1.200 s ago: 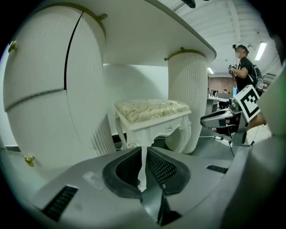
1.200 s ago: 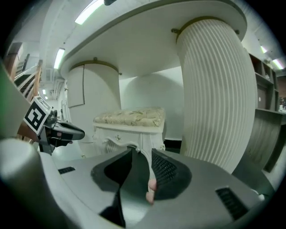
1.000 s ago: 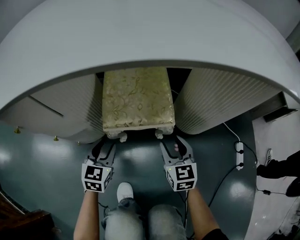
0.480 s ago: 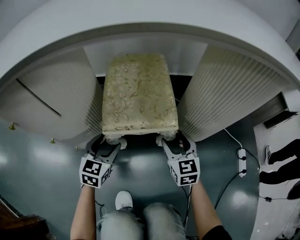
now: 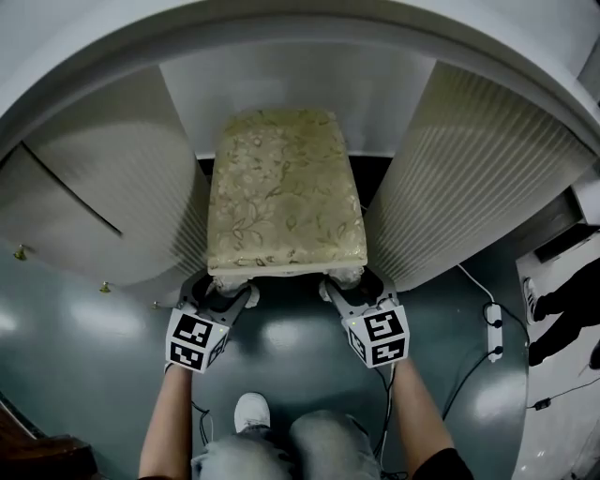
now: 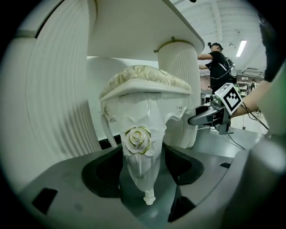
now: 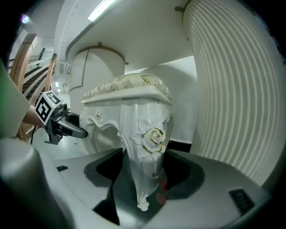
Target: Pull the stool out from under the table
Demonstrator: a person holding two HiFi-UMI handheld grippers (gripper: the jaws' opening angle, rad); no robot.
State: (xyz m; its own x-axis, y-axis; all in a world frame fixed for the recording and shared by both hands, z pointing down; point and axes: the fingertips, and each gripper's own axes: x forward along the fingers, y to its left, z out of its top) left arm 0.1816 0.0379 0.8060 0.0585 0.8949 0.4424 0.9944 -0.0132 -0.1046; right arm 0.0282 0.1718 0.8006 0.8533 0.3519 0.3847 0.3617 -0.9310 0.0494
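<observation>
The stool (image 5: pixel 284 192) sits at 12 o'clock from the hands, in the gap under the surface (image 5: pixel 300 23). The left claw (image 5: pixel 225 298) and right claw (image 5: pixel 354 286) have just been opening. They now stand wide apart, each around a front leg (image 6: pixel 139 156) without squeezing it, probably so they can shut and pull.

The stool seat (image 5: pixel 281 187) is woven cloth, pale gold with a leaf pattern and a slight shine. The stool leg (image 6: pixel 139 152) looks to me like glossy white lacquer with a gilt rose. The table pedestal (image 5: pixel 469 169) is ribbed, matt white. The floor (image 5: pixel 94 337) is smooth and reflecting.
</observation>
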